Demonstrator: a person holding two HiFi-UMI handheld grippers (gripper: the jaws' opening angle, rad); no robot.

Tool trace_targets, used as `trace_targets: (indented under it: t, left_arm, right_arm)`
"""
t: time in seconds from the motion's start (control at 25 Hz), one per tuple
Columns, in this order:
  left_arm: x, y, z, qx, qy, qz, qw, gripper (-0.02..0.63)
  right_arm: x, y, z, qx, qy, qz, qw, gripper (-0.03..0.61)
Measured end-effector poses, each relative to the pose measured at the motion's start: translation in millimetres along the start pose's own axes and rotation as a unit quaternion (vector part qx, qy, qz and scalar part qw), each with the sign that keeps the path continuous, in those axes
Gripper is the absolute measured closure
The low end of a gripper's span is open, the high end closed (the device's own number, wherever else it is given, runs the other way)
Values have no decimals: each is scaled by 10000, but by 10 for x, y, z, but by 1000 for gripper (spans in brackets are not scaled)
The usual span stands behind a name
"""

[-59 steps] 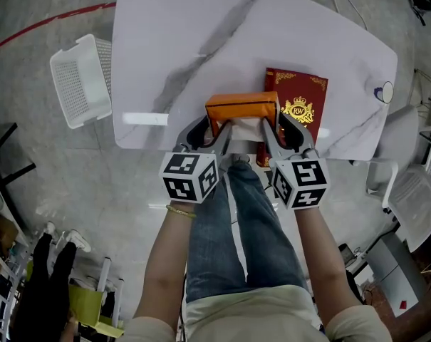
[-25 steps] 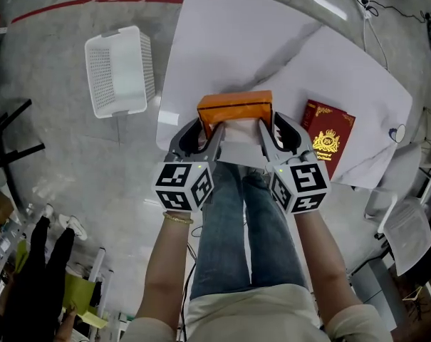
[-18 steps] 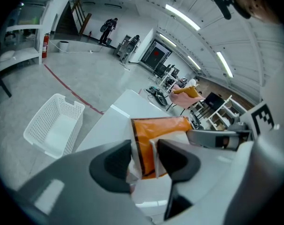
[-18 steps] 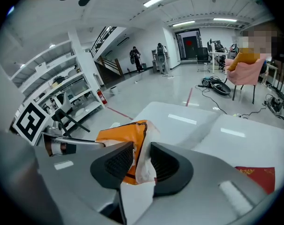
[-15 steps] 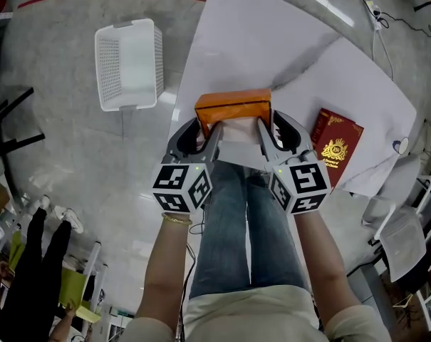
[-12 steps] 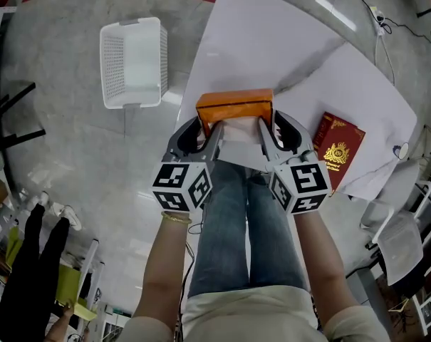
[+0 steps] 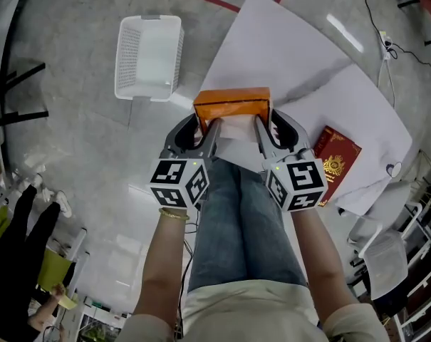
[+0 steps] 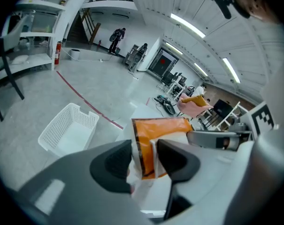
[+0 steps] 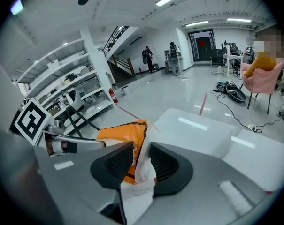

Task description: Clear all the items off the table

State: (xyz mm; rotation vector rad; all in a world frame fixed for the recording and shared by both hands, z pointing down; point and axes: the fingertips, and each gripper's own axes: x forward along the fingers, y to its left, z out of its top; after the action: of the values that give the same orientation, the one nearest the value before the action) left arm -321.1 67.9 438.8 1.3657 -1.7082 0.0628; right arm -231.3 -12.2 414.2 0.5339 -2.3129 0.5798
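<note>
An orange and white bag [image 7: 231,107] hangs in the air between both grippers, above the near left corner of the white marble table [image 7: 293,63]. My left gripper [image 7: 206,128] is shut on the bag's left edge [image 8: 144,149]. My right gripper [image 7: 261,127] is shut on its right edge [image 9: 138,161]. A red book with a gold crest [image 7: 334,159] lies flat on the table, right of the right gripper. A white slatted basket [image 7: 149,55] stands on the floor left of the table, and it shows in the left gripper view too [image 8: 69,128].
A small round object [image 7: 392,169] sits at the table's right edge. White chairs [image 7: 382,258] stand to the right below the table. Cables [image 7: 382,41] run on the floor beyond it. A black frame [image 7: 16,91] stands at far left. My legs are under the grippers.
Both grippers have carried the bag leftwards off the table's middle to its near left corner. In the view, the basket has come closer and the red book has fallen further right.
</note>
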Motion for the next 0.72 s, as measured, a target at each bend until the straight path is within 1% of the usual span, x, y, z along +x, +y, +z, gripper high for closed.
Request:
trace_targets:
  t: [0.32, 0.56, 0.72]
  left_arm:
    - [-49, -69, 108, -227, -251, 259, 9991, 436]
    - [0, -121, 137, -328, -314, 374, 9983, 436]
    - [54, -168, 178, -310, -316, 381, 9983, 436]
  right_arm:
    - [-12, -25, 170, -343, 72, 308, 9989, 468]
    - [0, -105, 225, -398, 99, 379, 9984, 469]
    - [7, -180, 261, -346, 114, 399, 9985, 469]
